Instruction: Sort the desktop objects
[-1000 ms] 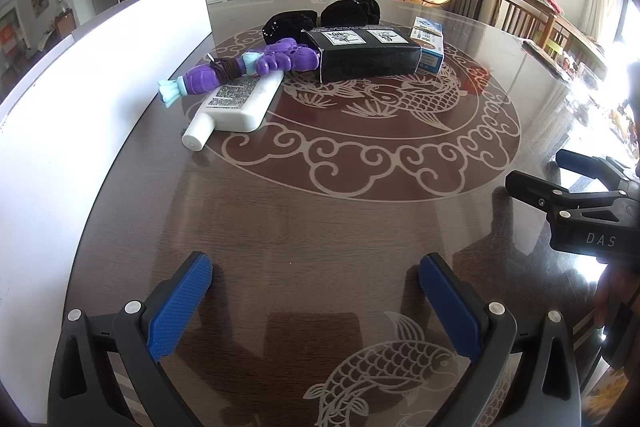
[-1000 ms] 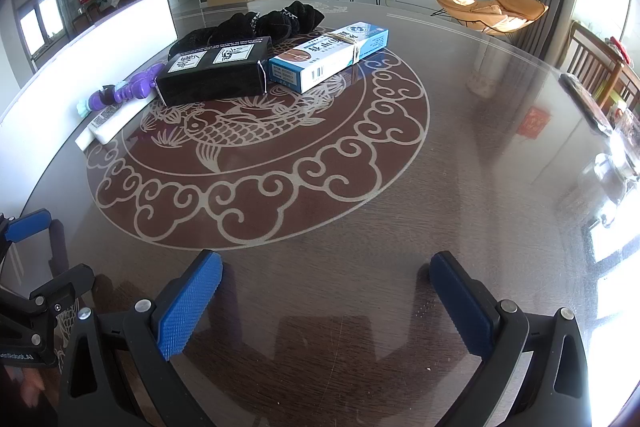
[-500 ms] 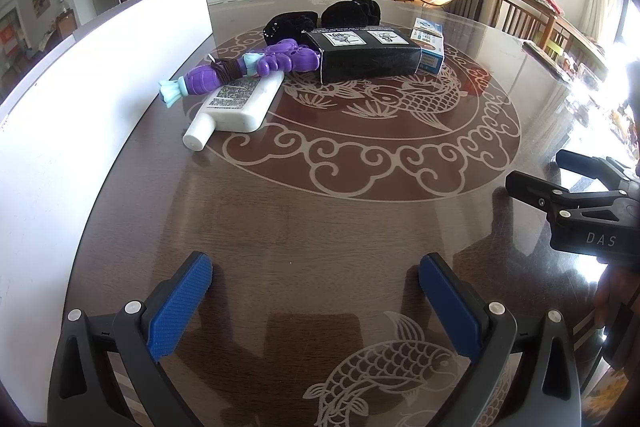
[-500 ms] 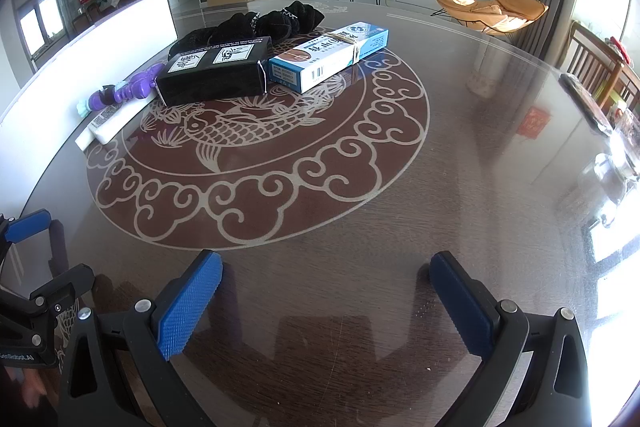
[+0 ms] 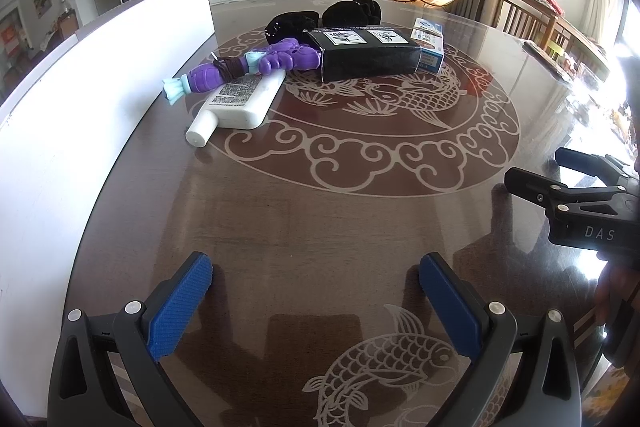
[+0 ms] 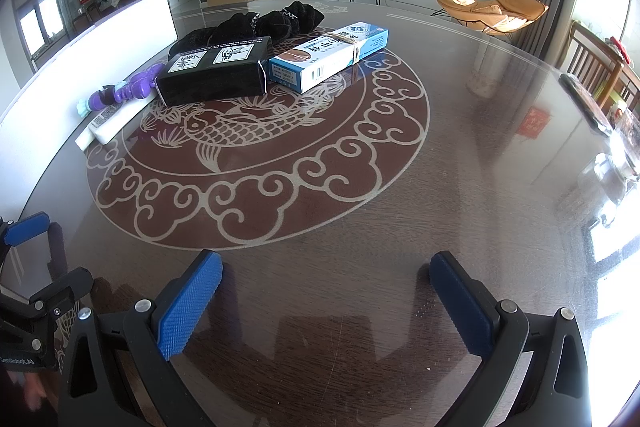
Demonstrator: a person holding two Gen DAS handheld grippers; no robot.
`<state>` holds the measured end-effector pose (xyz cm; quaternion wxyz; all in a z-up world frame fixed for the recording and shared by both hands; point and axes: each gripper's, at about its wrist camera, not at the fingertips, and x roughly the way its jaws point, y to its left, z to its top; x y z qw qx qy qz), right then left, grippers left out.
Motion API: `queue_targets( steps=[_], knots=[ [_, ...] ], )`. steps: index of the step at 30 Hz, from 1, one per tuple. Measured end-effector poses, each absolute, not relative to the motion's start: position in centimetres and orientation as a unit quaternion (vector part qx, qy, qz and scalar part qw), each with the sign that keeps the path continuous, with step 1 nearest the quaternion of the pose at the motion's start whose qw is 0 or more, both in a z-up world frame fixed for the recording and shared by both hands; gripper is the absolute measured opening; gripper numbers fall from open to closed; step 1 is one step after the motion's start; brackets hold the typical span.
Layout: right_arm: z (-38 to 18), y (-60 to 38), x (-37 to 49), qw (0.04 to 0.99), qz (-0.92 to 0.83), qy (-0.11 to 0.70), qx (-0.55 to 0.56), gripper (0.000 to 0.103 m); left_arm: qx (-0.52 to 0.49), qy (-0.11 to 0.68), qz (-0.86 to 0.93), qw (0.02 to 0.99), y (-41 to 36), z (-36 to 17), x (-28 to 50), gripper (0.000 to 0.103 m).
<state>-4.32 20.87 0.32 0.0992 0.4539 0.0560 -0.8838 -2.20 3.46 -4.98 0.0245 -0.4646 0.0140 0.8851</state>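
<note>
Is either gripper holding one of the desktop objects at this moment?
No: the left gripper and right gripper are both open over bare table.

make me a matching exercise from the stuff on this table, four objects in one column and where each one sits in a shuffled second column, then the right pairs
Objects
1. white bottle
2. purple toy
3. black box
4. blue and white box

Places
A. right of the black box, one end touching it
B. lying flat nearest the left gripper, cap towards it
C. between the purple toy and the blue and white box
D. just behind the white bottle, beside the white board

Pairs: 1-B, 2-D, 3-C, 4-A
</note>
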Motion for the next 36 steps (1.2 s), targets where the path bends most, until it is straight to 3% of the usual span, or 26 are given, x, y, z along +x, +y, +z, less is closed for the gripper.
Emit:
queue_targets(
  steps=[10,19,24,26,27,36],
  knots=[
    [0.3,20.9,-4.3,0.099,-0.884,0.056,0.454,0.103,-0.473,-0.006,0.881,0.022,2.4,-4.9,-3.2,0.103],
    [0.3,20.9,-4.3,0.099,-0.884,0.056,0.454,0.103,-0.494,-0.006,0.87,-0.011,-0.6,-5.0,-11.6,0.103],
    [0.3,20.9,-4.3,0.099,-0.884,0.056,0.454,0.103,-0.483,0.016,0.875,0.024,0.4,-5.1,-15.7,0.103],
    [0.3,20.9,-4.3,0.099,-0.884,0.056,0.454,0.103,-0.458,0.016,0.889,0.023,0.5,-4.6,-15.7,0.085],
    [0.3,20.9,-4.3,0.099,-0.884,0.056,0.454,0.103,-0.444,0.013,0.896,0.017,0.3,-4.2,-15.3,0.051],
    [0.3,20.9,-4.4,0.1,-0.884,0.056,0.454,0.103,-0.454,0.012,0.889,0.059,0.7,-3.6,-6.2,0.051]
  ],
)
